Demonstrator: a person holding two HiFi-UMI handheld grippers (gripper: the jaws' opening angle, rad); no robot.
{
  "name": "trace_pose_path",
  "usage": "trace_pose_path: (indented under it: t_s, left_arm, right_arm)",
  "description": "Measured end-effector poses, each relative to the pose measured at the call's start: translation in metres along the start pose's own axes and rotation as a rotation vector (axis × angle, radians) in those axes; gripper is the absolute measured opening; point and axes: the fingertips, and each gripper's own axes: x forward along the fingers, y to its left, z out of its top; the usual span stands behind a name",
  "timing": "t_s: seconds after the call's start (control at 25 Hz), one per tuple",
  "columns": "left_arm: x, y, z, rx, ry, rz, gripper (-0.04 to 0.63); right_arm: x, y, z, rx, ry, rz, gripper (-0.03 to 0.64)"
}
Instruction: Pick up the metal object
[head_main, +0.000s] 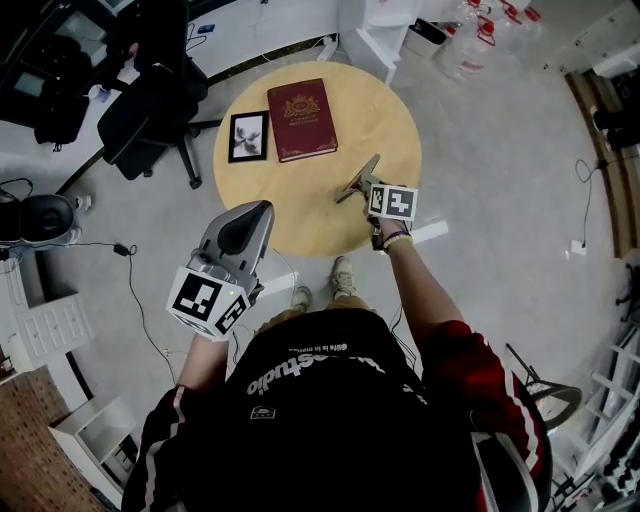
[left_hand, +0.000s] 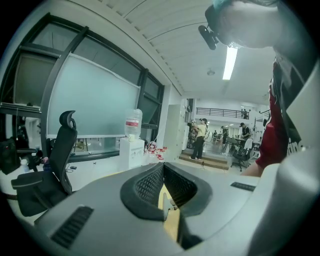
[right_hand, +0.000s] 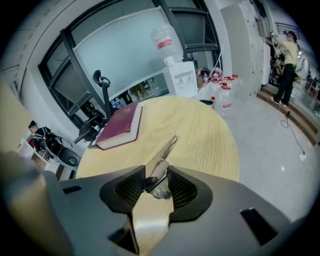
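Book (head_main: 302, 120), frame (head_main: 248, 136), metal tool (head_main: 357, 181) — one each.

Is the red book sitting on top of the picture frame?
No, the red book lies flat on the round table beside the picture frame, not on it.

Right arm (head_main: 430, 290) reaches forward over the near side of the round table (head_main: 300, 225), bare forearm, red sleeve at the elbow. My right hand (head_main: 393, 238) carries the right gripper (head_main: 372, 183) low over the tabletop, angled down and to the left. Its jaws stand wide, with the broad end of the metal object (right_hand: 168, 149) between the pads. Left arm (head_main: 198, 362) is bent close to my body. The left gripper (head_main: 264, 206) is held higher, by the table's near left rim, jaws together, nothing between them.
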Motion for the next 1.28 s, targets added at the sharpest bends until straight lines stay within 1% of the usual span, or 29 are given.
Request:
trace_pose_path:
  t_s: [0.16,0.36,0.48,0.68,0.76,0.92,1.0,1.16,1.28]
  left_arm:
    - [-0.001,0.0,-0.001,-0.004,0.0,-0.007,0.017]
    - [-0.005,0.004,-0.003,-0.004,-0.004,-0.004,0.018]
    - [-0.007,0.006,-0.001,-0.006,-0.009,-0.006,0.017]
    - [-0.012,0.011,0.002,-0.007,-0.025,-0.001,0.017]
    - [-0.014,0.012,0.003,-0.009,-0.028,-0.005,0.017]
    - [-0.017,0.015,0.003,-0.011,-0.03,-0.007,0.017]
    - [-0.019,0.015,0.002,-0.012,-0.028,-0.008,0.018]
    - [-0.024,0.015,0.001,-0.013,-0.022,-0.007,0.017]
    - [-0.028,0.016,0.0,-0.01,-0.019,-0.003,0.017]
  right_arm:
    - [0.001,0.0,-0.002,0.035,0.033,0.016,0.16]
    - [0.004,0.003,-0.002,0.033,0.063,0.039,0.149]
    - [0.001,0.002,-0.002,0.024,0.066,0.028,0.152]
    - [-0.003,0.001,-0.005,0.038,0.075,0.008,0.158]
    - [-0.004,0.003,-0.008,0.046,0.083,0.011,0.175]
    - [-0.003,0.004,-0.012,0.076,0.085,0.019,0.172]
    - [-0.001,0.005,-0.012,0.093,0.088,0.029,0.163]
    - [0.008,0.01,-0.014,0.146,0.101,0.091,0.146]
    - [0.011,0.011,-0.014,0.185,0.092,0.118,0.132]
